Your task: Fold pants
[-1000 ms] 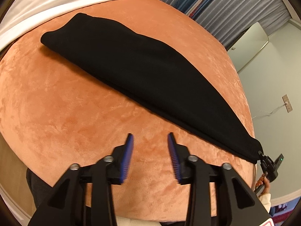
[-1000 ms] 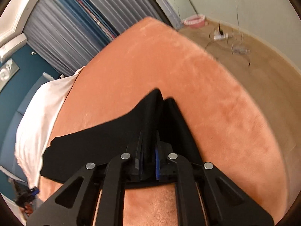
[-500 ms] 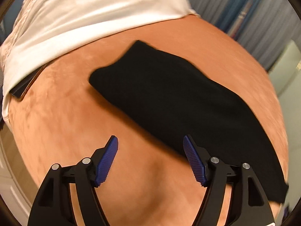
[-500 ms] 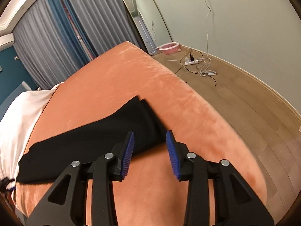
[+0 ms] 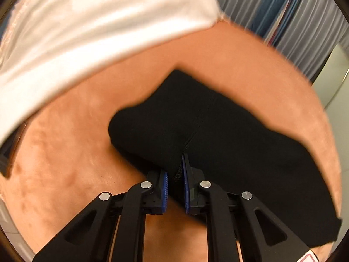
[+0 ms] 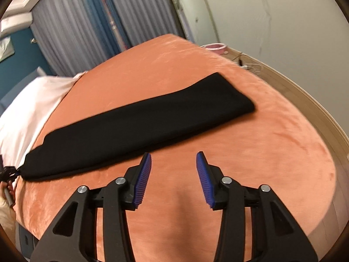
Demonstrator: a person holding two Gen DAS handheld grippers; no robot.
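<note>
The black pants [image 6: 139,122] lie folded lengthwise as a long strip across the orange bed cover [image 6: 261,163]. In the left wrist view the pants [image 5: 218,135] fill the middle. My left gripper [image 5: 175,181] is shut on the near edge of the pants at one end. It also shows small at the strip's left end in the right wrist view [image 6: 9,171]. My right gripper [image 6: 173,174] is open and empty, just in front of the strip's near edge, above the cover.
A white pillow or sheet [image 5: 87,32] lies at the head of the bed, also in the right wrist view [image 6: 28,109]. Grey-blue curtains [image 6: 87,32] hang behind. Wood floor, cables and a pink bowl [image 6: 214,48] are beyond the bed's far side.
My right gripper let go of the pants' end, opened and drew back. My left gripper moved to the other end, widened, then shut on the fabric edge.
</note>
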